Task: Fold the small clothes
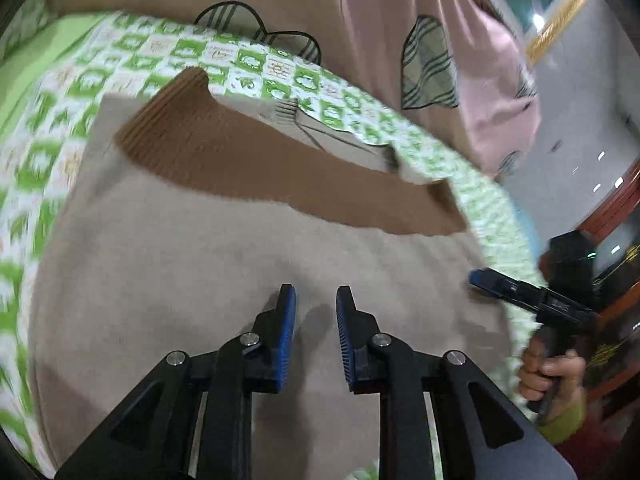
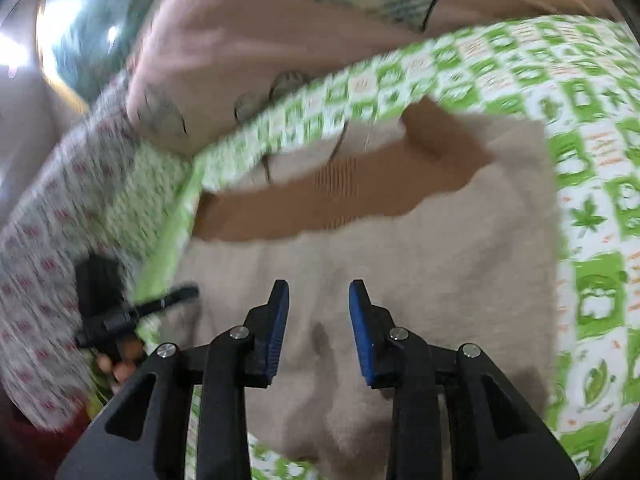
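Both views blurred; print on the green-checked sheet [image 1: 48,168] hard to make out, garment type unclear. Beige garment [image 1: 224,248] spread flat on the sheet, brown ribbed band [image 1: 248,160] across its far side, near end cut off under both claws. Pink blanket [image 1: 400,20] with plaid patches heaped just beyond the band, hiding the sheet's far edge. Left claw [image 1: 316,300] apart, nothing between the blue pads [image 1: 286,340], poised over bare beige cloth. Right claw [image 2: 319,296] likewise apart and empty over the same cloth. Right hand [image 1: 548,372] at the garment's right edge, partly cut off. Open sheet on both sides of the garment
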The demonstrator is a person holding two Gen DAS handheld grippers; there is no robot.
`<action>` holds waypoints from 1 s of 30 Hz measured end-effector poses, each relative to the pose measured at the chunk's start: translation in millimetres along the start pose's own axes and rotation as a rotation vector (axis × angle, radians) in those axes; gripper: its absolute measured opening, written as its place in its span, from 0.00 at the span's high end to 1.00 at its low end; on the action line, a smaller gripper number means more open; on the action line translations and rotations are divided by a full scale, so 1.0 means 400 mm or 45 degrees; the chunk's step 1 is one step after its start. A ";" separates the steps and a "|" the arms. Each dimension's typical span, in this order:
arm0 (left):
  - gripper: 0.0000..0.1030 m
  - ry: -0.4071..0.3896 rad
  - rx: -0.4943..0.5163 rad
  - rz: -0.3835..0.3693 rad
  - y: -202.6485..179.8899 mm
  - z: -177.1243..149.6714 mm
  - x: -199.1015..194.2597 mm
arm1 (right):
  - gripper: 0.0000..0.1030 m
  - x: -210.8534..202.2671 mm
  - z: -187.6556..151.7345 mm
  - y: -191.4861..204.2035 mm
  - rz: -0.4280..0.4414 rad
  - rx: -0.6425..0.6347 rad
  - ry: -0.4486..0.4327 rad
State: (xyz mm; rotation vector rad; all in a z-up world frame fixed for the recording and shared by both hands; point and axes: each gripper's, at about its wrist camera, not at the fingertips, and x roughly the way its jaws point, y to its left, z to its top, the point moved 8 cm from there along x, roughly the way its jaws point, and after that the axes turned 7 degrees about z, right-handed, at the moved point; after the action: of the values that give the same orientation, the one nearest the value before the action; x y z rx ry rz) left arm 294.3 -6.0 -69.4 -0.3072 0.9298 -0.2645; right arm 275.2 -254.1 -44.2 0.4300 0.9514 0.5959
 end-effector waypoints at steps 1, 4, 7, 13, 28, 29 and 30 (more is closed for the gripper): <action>0.80 -0.001 -0.020 0.013 0.018 0.022 0.014 | 0.68 0.016 0.003 -0.015 -0.044 0.006 0.016; 0.81 -0.013 -0.081 0.135 0.118 0.105 0.053 | 0.71 0.036 0.042 -0.101 -0.163 0.124 -0.001; 0.93 -0.019 -0.146 0.171 0.197 0.157 0.070 | 0.72 0.017 0.103 -0.165 -0.294 0.157 -0.107; 0.83 -0.101 -0.227 0.159 0.219 0.128 0.000 | 0.70 -0.051 0.079 -0.137 -0.275 0.200 -0.223; 0.74 -0.016 -0.368 0.022 0.141 -0.270 -0.162 | 0.72 -0.189 -0.279 -0.093 -0.306 0.162 -0.108; 0.73 -0.030 -0.394 0.006 0.139 -0.283 -0.179 | 0.72 -0.203 -0.279 -0.102 -0.325 0.177 -0.114; 0.72 -0.037 -0.409 0.012 0.134 -0.301 -0.196 | 0.72 -0.217 -0.276 -0.106 -0.344 0.186 -0.128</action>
State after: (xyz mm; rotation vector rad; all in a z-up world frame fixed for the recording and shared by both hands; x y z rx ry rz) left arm 155.9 53.9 -98.7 -0.6008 0.9447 -0.1005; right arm 154.7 -333.3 -71.9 0.4484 0.9405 0.2580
